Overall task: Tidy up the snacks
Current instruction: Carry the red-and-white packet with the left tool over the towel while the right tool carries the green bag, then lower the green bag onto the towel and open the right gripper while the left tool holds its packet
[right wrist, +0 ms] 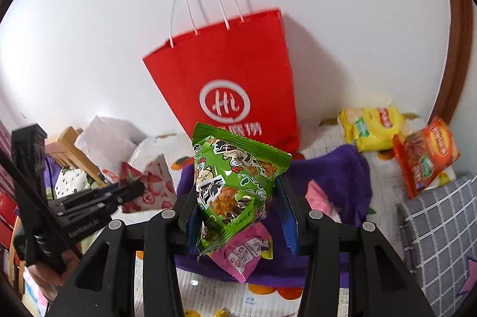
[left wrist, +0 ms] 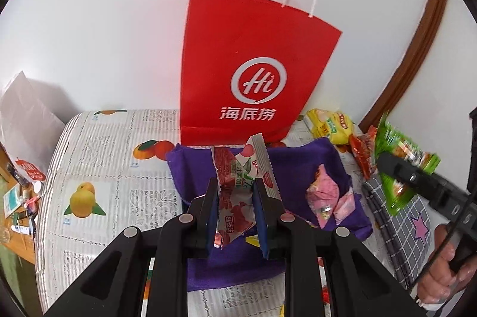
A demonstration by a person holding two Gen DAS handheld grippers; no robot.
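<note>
While both packets hang over the purple cloth (left wrist: 325, 156): left gripper (left wrist: 237, 197) clamps red packet (left wrist: 235, 183), right gripper (right wrist: 238, 197) clamps green packet (right wrist: 235, 180). Lift each above red bag (left wrist: 253, 63) rim before release.

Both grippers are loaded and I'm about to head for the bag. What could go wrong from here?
1. The red bag only leans on the wall and its mouth looks nearly flat; a nudge could tip it, or a packet could miss.
2. The left gripper pinches the red-and-white packet low, so its loose top may snag the rim.
3. The right gripper squeezes the puffy green packet; it may slip or burst.
</note>
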